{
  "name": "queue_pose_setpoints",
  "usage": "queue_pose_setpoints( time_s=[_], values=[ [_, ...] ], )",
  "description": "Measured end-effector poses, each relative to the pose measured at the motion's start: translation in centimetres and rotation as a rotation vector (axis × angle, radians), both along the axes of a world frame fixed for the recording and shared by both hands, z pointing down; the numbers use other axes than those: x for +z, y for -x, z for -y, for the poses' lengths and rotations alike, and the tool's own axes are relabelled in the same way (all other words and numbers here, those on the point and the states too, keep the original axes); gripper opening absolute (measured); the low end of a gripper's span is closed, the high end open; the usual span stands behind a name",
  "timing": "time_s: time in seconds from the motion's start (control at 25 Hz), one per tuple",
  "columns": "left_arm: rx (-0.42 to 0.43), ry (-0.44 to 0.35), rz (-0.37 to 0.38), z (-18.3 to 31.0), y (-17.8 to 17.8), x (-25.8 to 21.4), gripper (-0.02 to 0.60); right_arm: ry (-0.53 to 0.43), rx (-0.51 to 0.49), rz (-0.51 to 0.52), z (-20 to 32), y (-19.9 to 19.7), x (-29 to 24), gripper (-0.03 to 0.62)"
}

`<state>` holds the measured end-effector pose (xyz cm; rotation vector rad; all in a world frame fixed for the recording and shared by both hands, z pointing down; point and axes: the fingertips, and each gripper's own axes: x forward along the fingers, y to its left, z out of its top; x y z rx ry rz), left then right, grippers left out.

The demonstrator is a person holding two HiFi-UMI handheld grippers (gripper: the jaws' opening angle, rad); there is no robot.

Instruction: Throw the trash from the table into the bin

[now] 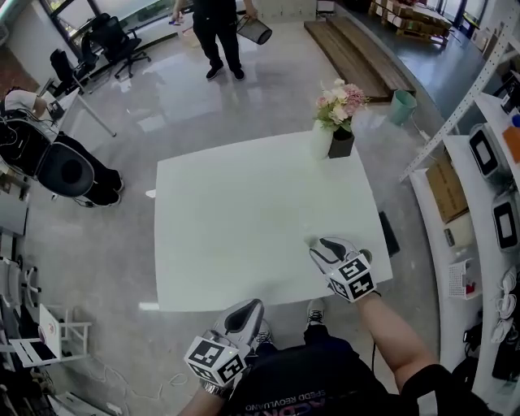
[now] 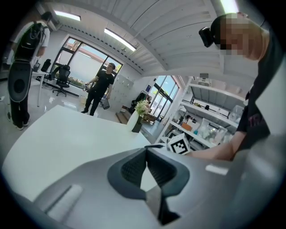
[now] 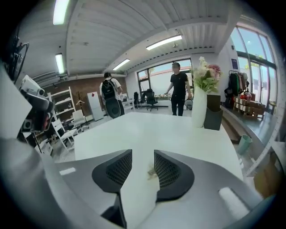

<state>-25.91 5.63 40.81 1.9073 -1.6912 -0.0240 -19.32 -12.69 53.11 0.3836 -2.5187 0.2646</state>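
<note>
Now right hand-held gripper (image 3: 143, 154) gapes around scrap (image 3: 151, 171); left one (image 2: 146, 150) closed; vase (image 3: 199, 108) holds flowers (image 3: 207, 75).

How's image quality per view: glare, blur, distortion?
Head view: fisheye bends the shelves; glare patches on the floor; table evenly lit, nearly washed out. Left gripper view: dark vignette at the corners, left tongs soft up close. Right gripper view: ceiling lights blown out; scrap between the right tongs is blurry.

Bright, even light — ceiling strips (image 3: 163, 42) at twelve o'clock, glaring windows (image 2: 85, 62) at ten; glossy floor (image 1: 175, 101) shines. Gripper views bulge, corners black.
</note>
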Motion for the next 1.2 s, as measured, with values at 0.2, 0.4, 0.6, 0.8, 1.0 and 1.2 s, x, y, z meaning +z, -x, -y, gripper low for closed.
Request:
queue_pose_setpoints(
  time_s=[0.2,0.4,0.6,0.8,1.0,1.2],
  values=[
    [-0.058,0.021,0.002,-1.4,0.6,0.0,0.008,-0.064,-0.074,-0.138,1.1,1.4,3.7,0.172],
    [-0.104,0.049,0.011,-2.6,1.1,0.3,0.008,-0.106,-0.126,-0.226,2.3,2.4,6.5,0.176],
    [-0.139,0.062,0.022,-4.0,1.6,0.3,0.008,-0.126,-0.139,-0.256,2.4,2.9,7.4,0.058],
    [-0.145,0.057,0.025,-4.4,2.0,0.1,0.008,-0.135,-0.129,-0.228,2.1,3.3,6.8,0.002],
    [-0.118,0.039,0.028,-3.7,2.0,-0.1,0.008,-0.115,-0.094,-0.185,2.0,3.2,5.5,0.000],
    [-0.073,0.016,0.027,-2.4,1.5,-0.2,0.008,-0.076,-0.041,-0.109,1.6,2.6,3.1,0.000]
  ],
)
